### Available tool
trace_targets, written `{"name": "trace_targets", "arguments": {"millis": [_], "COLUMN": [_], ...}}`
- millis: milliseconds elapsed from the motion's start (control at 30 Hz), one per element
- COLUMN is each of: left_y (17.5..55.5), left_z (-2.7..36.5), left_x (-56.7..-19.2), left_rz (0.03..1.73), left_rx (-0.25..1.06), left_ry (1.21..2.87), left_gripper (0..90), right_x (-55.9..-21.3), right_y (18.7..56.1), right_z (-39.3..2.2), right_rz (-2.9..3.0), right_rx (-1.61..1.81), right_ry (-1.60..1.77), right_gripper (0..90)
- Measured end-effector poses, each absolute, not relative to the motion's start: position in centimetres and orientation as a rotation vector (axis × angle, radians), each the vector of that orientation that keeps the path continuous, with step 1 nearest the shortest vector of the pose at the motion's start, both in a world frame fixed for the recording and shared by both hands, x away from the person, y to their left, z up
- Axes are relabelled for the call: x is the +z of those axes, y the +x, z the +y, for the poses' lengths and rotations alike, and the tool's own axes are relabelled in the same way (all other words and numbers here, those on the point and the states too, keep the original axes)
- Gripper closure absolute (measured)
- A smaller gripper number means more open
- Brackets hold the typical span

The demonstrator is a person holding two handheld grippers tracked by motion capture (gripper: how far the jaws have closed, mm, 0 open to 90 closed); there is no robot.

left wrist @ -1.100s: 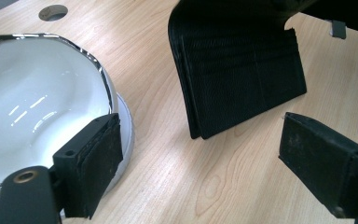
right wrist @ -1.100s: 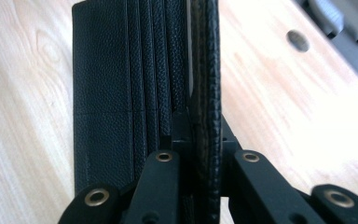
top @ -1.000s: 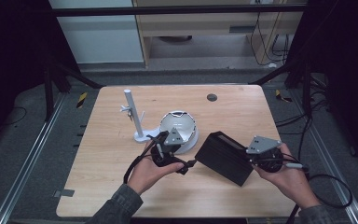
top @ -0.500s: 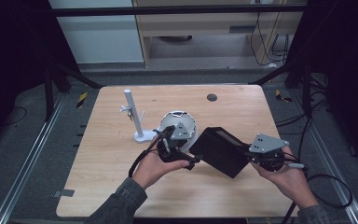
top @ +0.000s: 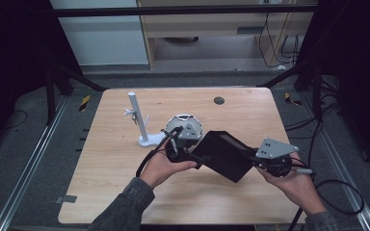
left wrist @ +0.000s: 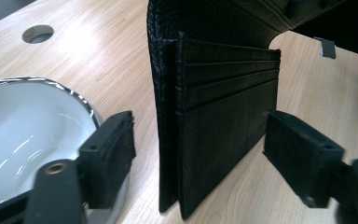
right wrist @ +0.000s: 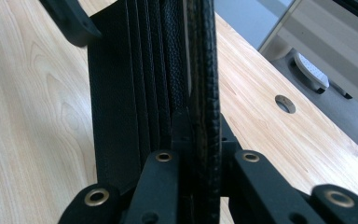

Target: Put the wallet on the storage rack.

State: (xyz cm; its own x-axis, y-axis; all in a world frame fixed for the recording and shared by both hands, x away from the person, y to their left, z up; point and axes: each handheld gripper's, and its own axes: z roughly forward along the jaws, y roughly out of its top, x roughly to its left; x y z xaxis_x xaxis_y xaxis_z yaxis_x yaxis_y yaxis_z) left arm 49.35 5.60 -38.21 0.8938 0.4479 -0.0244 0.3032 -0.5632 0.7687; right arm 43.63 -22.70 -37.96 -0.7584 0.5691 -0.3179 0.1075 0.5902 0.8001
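Standing open above the tabletop [top: 125, 192], a black wallet [top: 224, 154], card slots showing, held between both hands near the tabletop's middle. Clamping one leather flap edge tight, the right tool [right wrist: 196, 135], right hand [top: 294, 185] reaching in low from the right, forearm angled inward. Straddling the slotted half without pressing, the left tool [left wrist: 200, 154], jaws parted and just closing in, left hand [top: 161, 166] wrapped around its body. Sitting just behind, a white bowl [top: 183, 126]; standing farther left, a white stand [top: 137, 118].
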Motion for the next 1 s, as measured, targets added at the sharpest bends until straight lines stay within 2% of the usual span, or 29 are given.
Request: {"name": "trace_targets", "arguments": {"millis": [133,300,367,400,533,600,800,900,1000], "left_y": [50.1,50.8,50.7,50.5,50.1,50.2,50.3,50.1,50.3], "left_z": [5.1,5.0,5.2,5.2,5.0,4.9,5.2,5.4,6.0], "left_x": [-38.6,-38.0,-37.4,-37.0,-35.6,-34.7,-31.2,-29.4,-27.9], "left_rz": [0.535,0.542,0.547,0.542,0.578,0.592,0.591,0.59,0.597], "left_rx": [0.196,0.119,0.085,0.102,0.161,0.229,0.281,0.302,0.32], "left_ry": [2.222,2.237,2.201,2.201,2.254,2.302,2.345,2.344,2.333], "left_gripper": [34.9,66.9,77.6,79.9,80.9,80.9,80.8,80.9,80.9], "right_x": [-37.9,-38.1,-38.5,-38.8,-40.2,-40.9,-45.0,-47.1,-47.5], "right_y": [43.5,43.6,43.7,43.7,43.8,43.7,43.0,43.2,43.6], "right_z": [-22.7,-22.9,-23.0,-23.0,-23.0,-22.8,-23.0,-23.1,-23.0], "right_rz": [2.253,2.241,2.239,2.238,2.235,2.239,2.177,2.124,2.091], "right_rx": [1.103,1.119,1.115,1.107,1.136,1.14,1.21,1.204,1.116], "right_ry": [0.53,0.536,0.54,0.547,0.59,0.633,0.832,0.945,1.021], "right_gripper": [84.5,84.3,83.0,80.1,69.1,56.5,24.3,17.4,14.2]}}
